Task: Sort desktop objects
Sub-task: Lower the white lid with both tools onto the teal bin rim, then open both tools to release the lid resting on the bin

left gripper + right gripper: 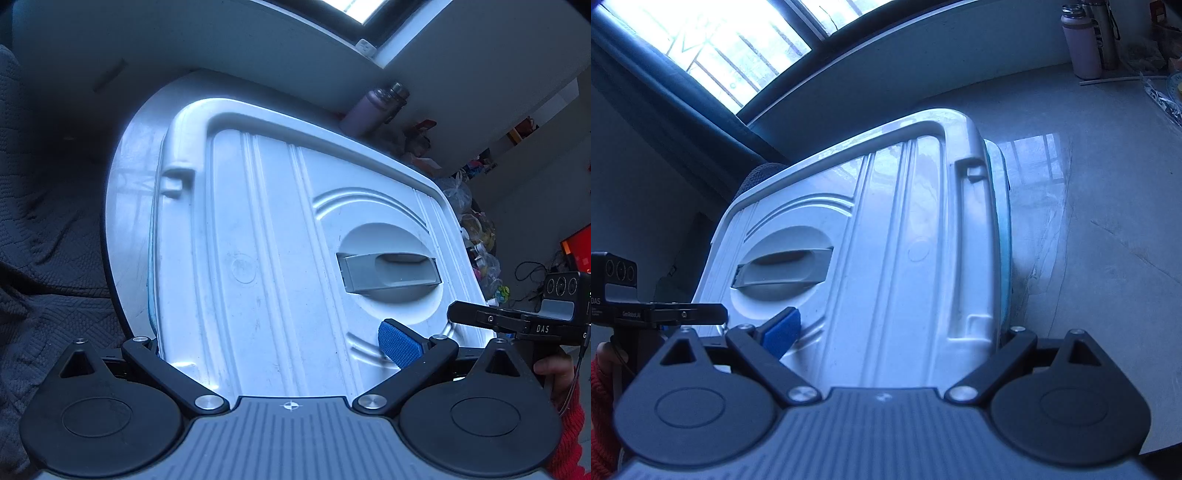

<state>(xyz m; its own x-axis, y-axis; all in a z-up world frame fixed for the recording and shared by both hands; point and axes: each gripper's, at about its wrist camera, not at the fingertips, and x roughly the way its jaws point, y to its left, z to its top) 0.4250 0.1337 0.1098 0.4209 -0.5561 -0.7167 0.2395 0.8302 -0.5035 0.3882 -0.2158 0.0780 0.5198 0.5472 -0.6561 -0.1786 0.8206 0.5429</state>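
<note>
Storage box lid (258,258), white ridged plastic, filling both wrist views, seated on a pale blue box on the table (1089,221). Left gripper (280,343) and right gripper (890,332) spread wide across the near rim, one at each end, gripping nothing; only one blue pad (399,347) visible each. Probably stiff, light, slick. Farther in, recessed grey handle (388,273), likely best hold. Beyond, bottles (1086,40).

Both views dim, strong blue cast. Light comes from the window (713,48) at far left in the right view, blown out. Glare on white lid (273,236) and a window reflection on the tabletop (1041,162). Heavy fisheye bending at edges; near gripper housings soft, left-view far-left corner in deep shadow.
</note>
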